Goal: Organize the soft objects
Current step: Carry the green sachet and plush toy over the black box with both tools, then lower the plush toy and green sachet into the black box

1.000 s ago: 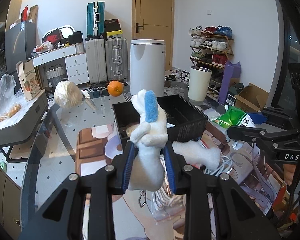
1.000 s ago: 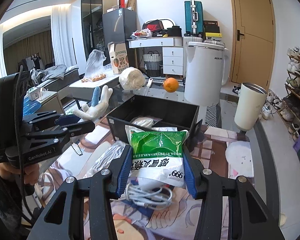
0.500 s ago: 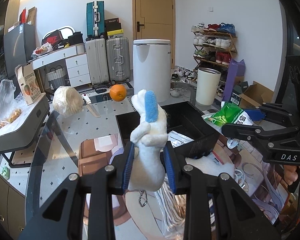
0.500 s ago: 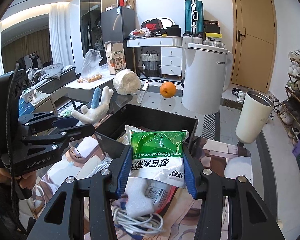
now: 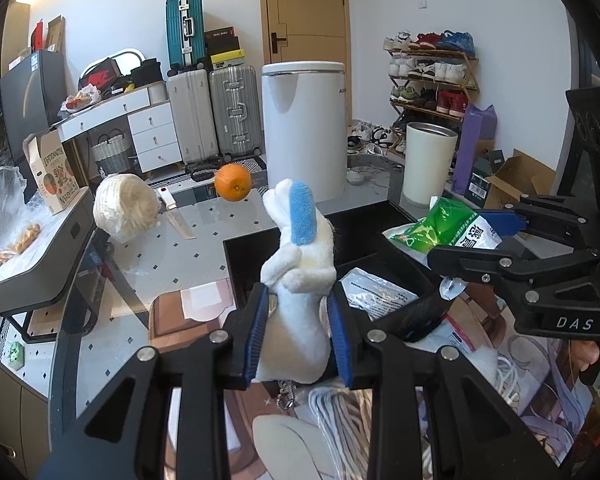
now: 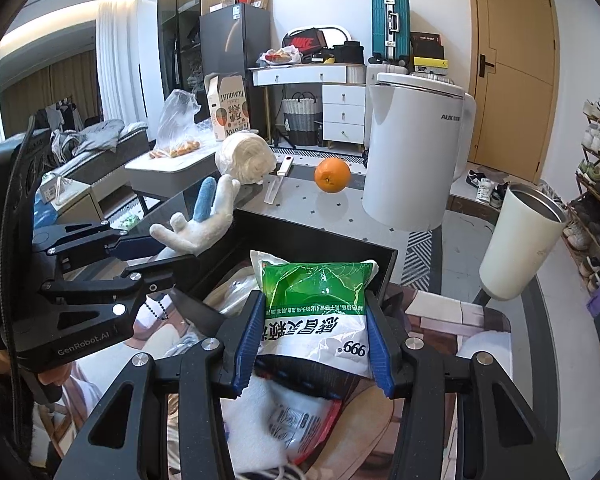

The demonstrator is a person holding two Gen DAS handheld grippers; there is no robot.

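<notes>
My left gripper (image 5: 298, 336) is shut on a white plush toy with a blue ear (image 5: 296, 280), held upright just in front of the black storage box (image 5: 244, 258). The toy also shows in the right wrist view (image 6: 204, 224). My right gripper (image 6: 314, 344) is shut on a green and white packet (image 6: 316, 304), held over the near edge of the black box (image 6: 324, 236). The packet also shows in the left wrist view (image 5: 448, 228). A clear packet (image 5: 380, 294) lies inside the box.
An orange (image 6: 332, 175), a knife (image 6: 278, 182), a wrapped white bundle (image 6: 244, 159) and a white kettle (image 6: 414, 152) stand on the glass table behind the box. A white tumbler (image 6: 516, 240) stands at the right. White cables (image 5: 340, 412), a white cloth and packets lie near me.
Both grippers have moved forward toward the black box with their loads. The packet now hangs over the box's near edge and the plush toy stands close to its front left corner.
</notes>
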